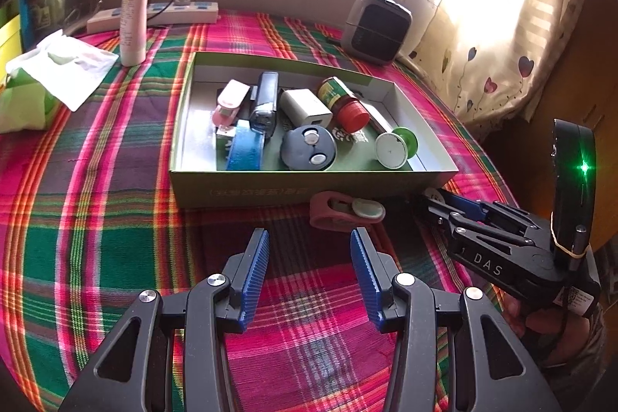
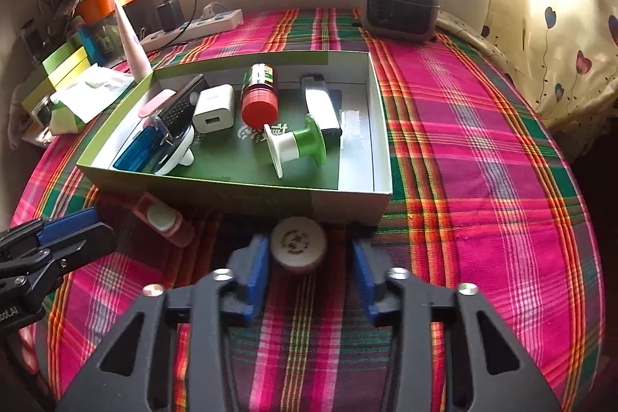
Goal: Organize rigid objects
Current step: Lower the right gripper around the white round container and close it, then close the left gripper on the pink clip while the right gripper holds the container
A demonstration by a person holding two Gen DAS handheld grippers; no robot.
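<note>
Left gripper (image 1: 309, 250): jaws spread, empty, just short of the pink plastic clip (image 1: 340, 213) lying before the shallow green cardboard box (image 1: 309, 186). Right gripper (image 2: 309, 250): jaws spread around the small round white-capped jar (image 2: 297, 245) — left pad touching, nothing clamped.

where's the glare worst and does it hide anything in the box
Left wrist view: the window and curtain at upper right are blown out white; the box contents stay readable. Right wrist view: glare sits along the top window edge only; the round cap between the open right gripper lies in the box's shadow. Both views bend straight edges at the rim.
</note>
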